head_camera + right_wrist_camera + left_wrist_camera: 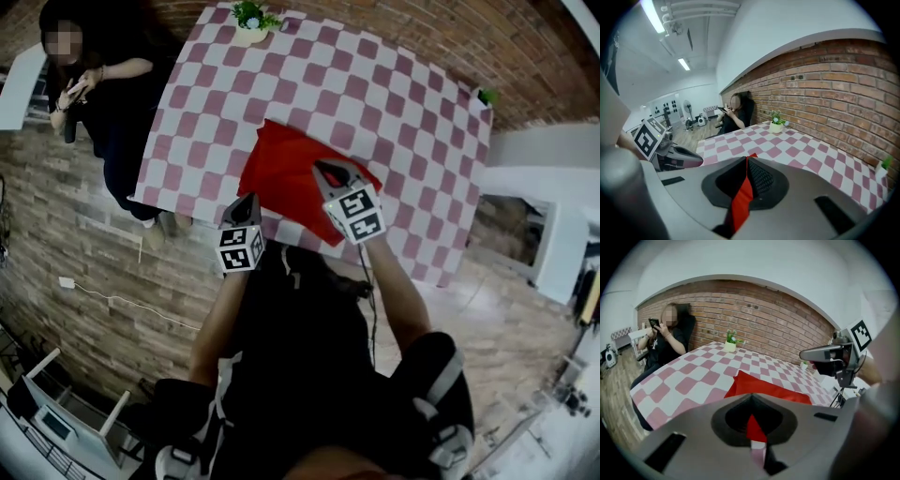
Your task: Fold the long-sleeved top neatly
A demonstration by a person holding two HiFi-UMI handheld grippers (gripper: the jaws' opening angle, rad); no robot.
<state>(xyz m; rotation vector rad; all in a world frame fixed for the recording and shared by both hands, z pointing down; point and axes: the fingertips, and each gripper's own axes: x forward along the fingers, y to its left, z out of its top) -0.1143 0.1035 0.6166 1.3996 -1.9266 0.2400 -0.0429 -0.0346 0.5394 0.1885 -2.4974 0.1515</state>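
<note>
- Both grippers, the left gripper (249,199) and the right gripper (325,169), are clamped shut on the red top (281,173).
- It is spread at the table's (403,112) near edge, seemingly part-folded; the next fold is judged still undone.

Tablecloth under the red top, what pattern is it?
The tablecloth is a pink-and-white check, clearest in the head view.

Red long-sleeved top (292,178) — bunched, near edge lifted off checkered tablecloth (375,103)
</note>
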